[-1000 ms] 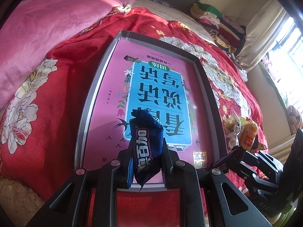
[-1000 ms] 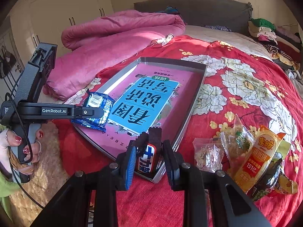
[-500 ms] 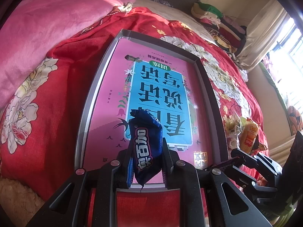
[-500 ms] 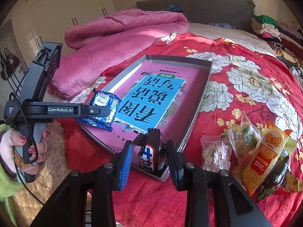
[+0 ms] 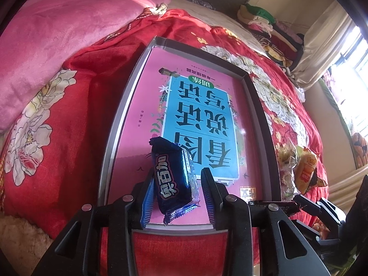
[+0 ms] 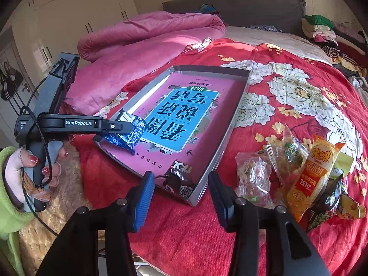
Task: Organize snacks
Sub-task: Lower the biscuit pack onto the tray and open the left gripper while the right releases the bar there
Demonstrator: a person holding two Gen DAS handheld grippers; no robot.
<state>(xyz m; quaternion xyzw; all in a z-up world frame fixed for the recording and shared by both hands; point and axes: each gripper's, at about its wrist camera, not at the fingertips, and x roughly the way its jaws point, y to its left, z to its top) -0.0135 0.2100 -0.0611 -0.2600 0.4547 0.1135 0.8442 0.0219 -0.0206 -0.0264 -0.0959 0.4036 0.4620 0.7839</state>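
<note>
A: Letting go cleanly matters: the left gripper (image 5: 177, 195) has its fingers spread, the blue biscuit pack (image 5: 173, 176) leaning loose between them over the tray (image 5: 119, 124).

B: And the right gripper (image 6: 181, 197)?

A: Wide apart, empty; the dark snack (image 6: 180, 179) lies in the tray's near corner. Back out straight, snagging neither.

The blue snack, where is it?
The blue snack lies at the tray's near end, on the pink book, between the open left gripper's fingers.
</note>
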